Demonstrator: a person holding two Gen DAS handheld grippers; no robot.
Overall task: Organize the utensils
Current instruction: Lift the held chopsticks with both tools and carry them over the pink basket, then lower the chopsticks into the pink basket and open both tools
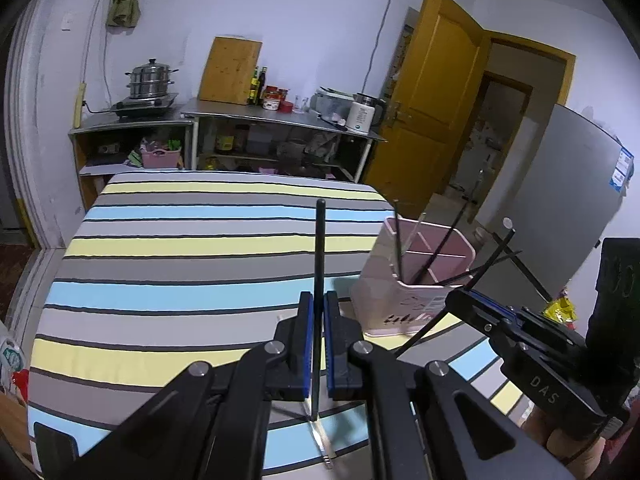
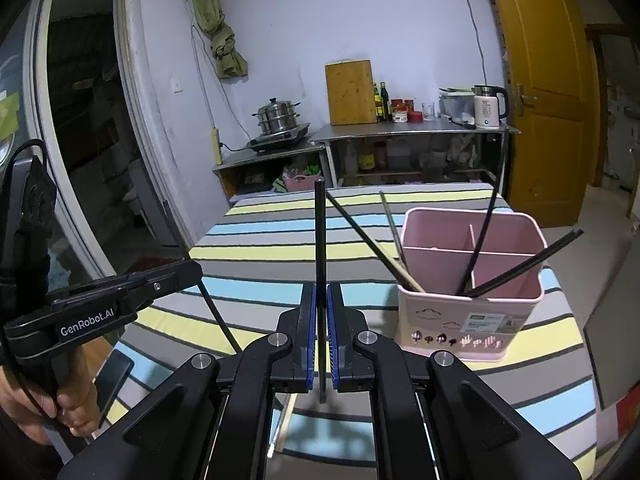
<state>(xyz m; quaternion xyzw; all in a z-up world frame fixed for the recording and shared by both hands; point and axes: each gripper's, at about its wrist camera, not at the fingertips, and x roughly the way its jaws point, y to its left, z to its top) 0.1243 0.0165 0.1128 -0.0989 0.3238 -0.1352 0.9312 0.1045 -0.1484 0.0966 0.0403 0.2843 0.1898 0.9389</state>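
- The left gripper point(image 1: 318, 312) has its fingers clenched on a black chopstick point(image 1: 319, 280), gripped partway along so that the stick stands nearly upright with its top well above the fingers. I judge that this pose suits lowering it end-first into a holder.
- Under that gripper lies the striped worktop point(image 1: 180, 264). A pale, flat utensil point(image 1: 322, 440) rests on it below the held stick's lower end; I cannot tell exactly what it is.
- The right gripper point(image 2: 321, 312) is likewise clamped on a second black chopstick point(image 2: 320, 248), also held close to vertical, lower end hanging clear of the cloth. In the left wrist view this gripper sits to the right, just beside the holder.
- The pink utensil holder point(image 2: 468, 320) stands on the worktop to the right of both grippers. Dividers split it into compartments, and several dark chopsticks point(image 2: 520, 264) already lean inside, tops fanned outward, so sorting looks well under way.
- Judged from this, each held stick needs carrying over the rim and releasing into a compartment; the leaning sticks could snag an incoming one.
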